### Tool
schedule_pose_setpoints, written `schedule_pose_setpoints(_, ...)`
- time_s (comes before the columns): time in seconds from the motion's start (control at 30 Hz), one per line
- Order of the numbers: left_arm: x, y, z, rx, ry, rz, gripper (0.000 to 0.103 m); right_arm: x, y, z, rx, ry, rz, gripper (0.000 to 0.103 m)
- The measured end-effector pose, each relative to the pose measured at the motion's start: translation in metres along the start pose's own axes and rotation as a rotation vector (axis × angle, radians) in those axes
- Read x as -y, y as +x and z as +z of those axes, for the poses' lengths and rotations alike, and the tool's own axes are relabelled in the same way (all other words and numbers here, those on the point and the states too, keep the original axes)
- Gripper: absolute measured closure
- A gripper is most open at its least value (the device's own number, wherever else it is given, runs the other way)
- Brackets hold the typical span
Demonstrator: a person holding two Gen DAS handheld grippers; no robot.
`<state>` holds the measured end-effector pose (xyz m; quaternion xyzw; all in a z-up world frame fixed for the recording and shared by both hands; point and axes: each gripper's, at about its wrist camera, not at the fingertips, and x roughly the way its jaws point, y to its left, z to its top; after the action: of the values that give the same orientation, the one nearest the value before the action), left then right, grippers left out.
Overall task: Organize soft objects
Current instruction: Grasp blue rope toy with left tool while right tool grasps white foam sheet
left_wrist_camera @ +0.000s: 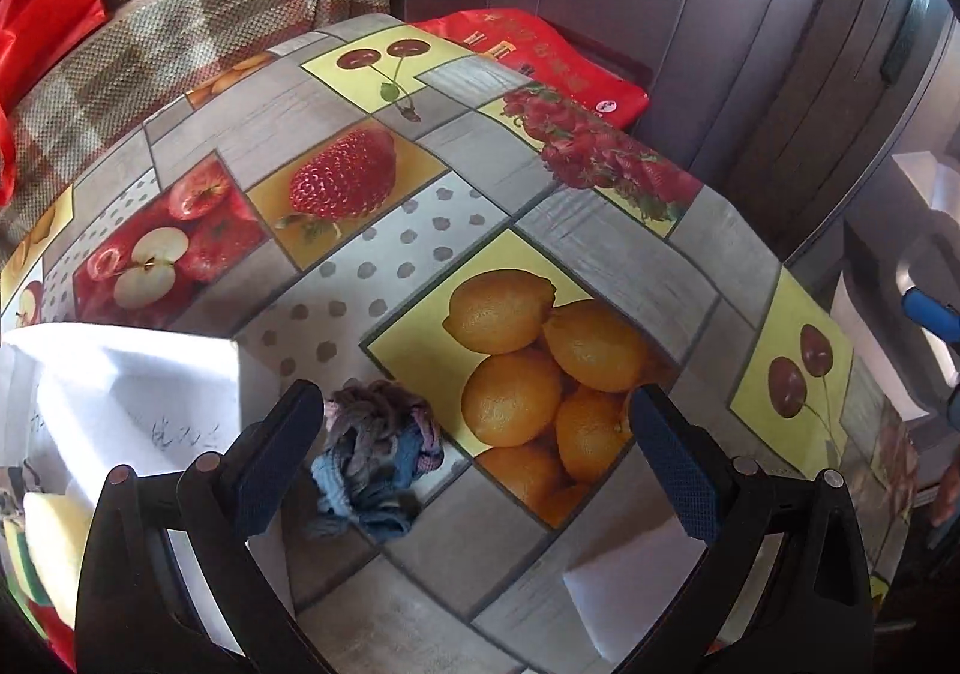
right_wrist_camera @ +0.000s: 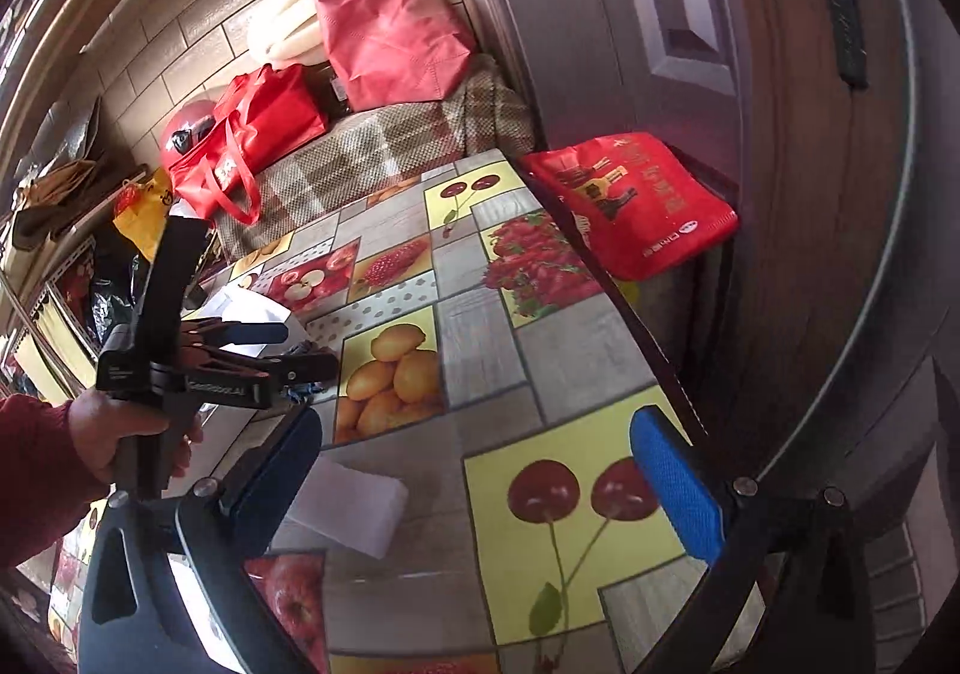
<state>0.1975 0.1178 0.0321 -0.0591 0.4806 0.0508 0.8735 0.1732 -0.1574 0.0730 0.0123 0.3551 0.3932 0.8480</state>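
A crumpled grey, blue and pink cloth lies on the fruit-print tablecloth. My left gripper hovers open over it, the cloth just inside the left finger and apart from the right one. In the right wrist view a hand holds the left gripper, and only a scrap of the cloth shows beneath it. My right gripper is open and holds nothing, low over the table's near corner. A white foam block lies beside its left finger.
A white box at the left holds a yellow sponge. A red bag hangs off the table's far edge by the door. More red bags sit on a checked seat behind.
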Motion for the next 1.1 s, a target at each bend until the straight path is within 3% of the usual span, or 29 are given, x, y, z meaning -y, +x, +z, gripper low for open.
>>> schedule_pose_setpoints(0.1, -0.001, 0.015, -0.002, -0.026, 0.002, 0.072, 0.001, 0.008, -0.003, -0.003, -0.006, 0.032, -0.003, 0.000)
schedule_pose_setpoints(0.23, -0.008, 0.020, -0.008, -0.039, -0.040, 0.057, 0.001, 0.006, -0.002, -0.001, -0.006, 0.037, 0.004, 0.000)
schedule_pose_setpoints(0.3, 0.000, 0.023, -0.013, -0.069, -0.020, 0.034, 0.009, 0.003, 0.000, 0.000, -0.005, 0.034, 0.017, 0.000)
schedule_pose_setpoints(0.4, 0.014, 0.020, -0.025, -0.068, 0.035, 0.046, 0.027, -0.002, 0.002, 0.002, 0.000, 0.028, 0.035, 0.000)
schedule_pose_setpoints(0.47, 0.017, 0.010, -0.032, -0.051, 0.034, 0.024, 0.068, -0.005, 0.003, 0.003, 0.004, 0.027, 0.045, 0.000)
schedule_pose_setpoints(0.53, 0.013, 0.000, -0.036, -0.049, -0.021, -0.053, 0.078, -0.007, 0.004, 0.003, 0.006, 0.024, 0.055, 0.000)
schedule_pose_setpoints(0.7, 0.010, -0.028, -0.038, 0.047, -0.069, -0.080, 0.075, -0.011, 0.004, 0.003, 0.005, 0.026, 0.074, 0.000)
schedule_pose_setpoints(0.77, 0.008, -0.033, -0.034, 0.070, -0.065, -0.110, 0.058, -0.010, 0.004, 0.002, 0.006, 0.034, 0.076, 0.000)
schedule_pose_setpoints(0.83, 0.010, -0.029, -0.029, 0.055, -0.052, -0.121, 0.052, -0.007, 0.003, 0.002, 0.008, 0.044, 0.079, 0.000)
schedule_pose_setpoints(1.0, 0.022, -0.005, -0.023, -0.008, -0.005, 0.009, 0.052, -0.003, 0.000, 0.000, 0.011, 0.064, 0.078, 0.000)
schedule_pose_setpoints(1.1, 0.029, 0.009, -0.027, -0.046, 0.034, 0.048, 0.053, -0.010, 0.003, 0.001, 0.005, 0.029, 0.082, 0.000)
